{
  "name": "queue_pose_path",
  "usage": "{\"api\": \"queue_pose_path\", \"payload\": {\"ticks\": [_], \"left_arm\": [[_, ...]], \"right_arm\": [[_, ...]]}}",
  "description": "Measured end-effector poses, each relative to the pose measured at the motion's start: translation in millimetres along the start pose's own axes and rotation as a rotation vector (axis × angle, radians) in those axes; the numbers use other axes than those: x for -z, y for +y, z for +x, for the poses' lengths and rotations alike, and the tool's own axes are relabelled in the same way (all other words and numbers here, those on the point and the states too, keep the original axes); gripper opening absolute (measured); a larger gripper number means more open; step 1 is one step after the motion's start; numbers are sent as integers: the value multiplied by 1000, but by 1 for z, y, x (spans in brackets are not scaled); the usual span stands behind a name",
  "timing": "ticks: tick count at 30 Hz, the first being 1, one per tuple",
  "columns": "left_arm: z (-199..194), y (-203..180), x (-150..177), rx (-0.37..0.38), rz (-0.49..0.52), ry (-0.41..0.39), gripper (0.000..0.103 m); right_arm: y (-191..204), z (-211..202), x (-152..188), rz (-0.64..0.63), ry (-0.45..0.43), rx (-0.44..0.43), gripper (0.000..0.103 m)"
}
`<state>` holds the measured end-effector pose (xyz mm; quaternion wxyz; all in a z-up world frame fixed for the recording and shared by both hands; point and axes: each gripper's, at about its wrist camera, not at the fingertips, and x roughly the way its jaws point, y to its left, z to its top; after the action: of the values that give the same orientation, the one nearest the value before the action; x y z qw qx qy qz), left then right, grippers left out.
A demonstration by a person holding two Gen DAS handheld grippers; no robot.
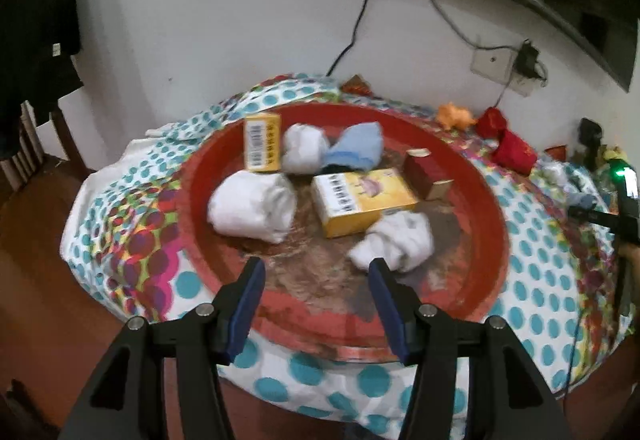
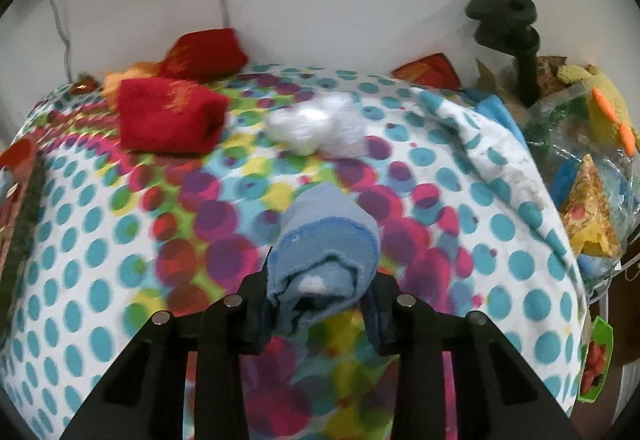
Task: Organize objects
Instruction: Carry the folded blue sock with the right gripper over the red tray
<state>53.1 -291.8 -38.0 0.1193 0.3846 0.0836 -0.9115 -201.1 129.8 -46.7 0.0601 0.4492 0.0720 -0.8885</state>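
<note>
Left gripper (image 1: 318,272): jaws spread wide, nothing between them, poised above the near rim of the red tray (image 1: 486,208).

Contents of tray, placed relative to the large yellow box (image 1: 360,200) lying flat near the tray's middle:
- White sock roll (image 1: 252,206) to the left of the box, apart from it.
- Second white sock bundle (image 1: 394,240) at the box's near right corner, apparently touching; blur prevents certainty.
- Small yellow box (image 1: 262,142) standing upright beyond and to the left.
- Third white bundle (image 1: 302,146) directly beside that small box.
- Blue sock (image 1: 354,148) beyond the large box, against the third white bundle.
- Dark red box (image 1: 424,172) to the right of the large box, upright.

Tray resting on a dotted tablecloth (image 1: 552,280).

Right gripper (image 2: 320,280): jaws clenched on a rolled blue sock bundle (image 2: 326,252), held above the dotted cloth, well to the right of the tray.

Beyond the held bundle on the cloth: a red sock (image 2: 168,120), a second red sock (image 2: 204,54) behind it near the wall, and a clear plastic wad (image 2: 316,126).
</note>
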Motion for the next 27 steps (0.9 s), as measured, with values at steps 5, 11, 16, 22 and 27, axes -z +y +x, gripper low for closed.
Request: {"api": "queue_pose_path", "payload": {"ticks": [5,11,16,22,27], "left_arm": [[0,10,-1,5,-32,14,55],[0,11,0,24,-53,26,55],[-2,11,-1,13,-50,23,55],[-1,15,-1,-7,-68,31,55],[-1,16,-1,-12,-65,32,55]], "right_arm": [[37,-22,12,-40,-10,-54,33],[99,-54,15,-150,-36,-146,33],[155,-78,15,-245,-60,-223,33],[212,-97,19,-351,-83,-275,34],[241,-107,22,-391,-85,-312,34]]}}
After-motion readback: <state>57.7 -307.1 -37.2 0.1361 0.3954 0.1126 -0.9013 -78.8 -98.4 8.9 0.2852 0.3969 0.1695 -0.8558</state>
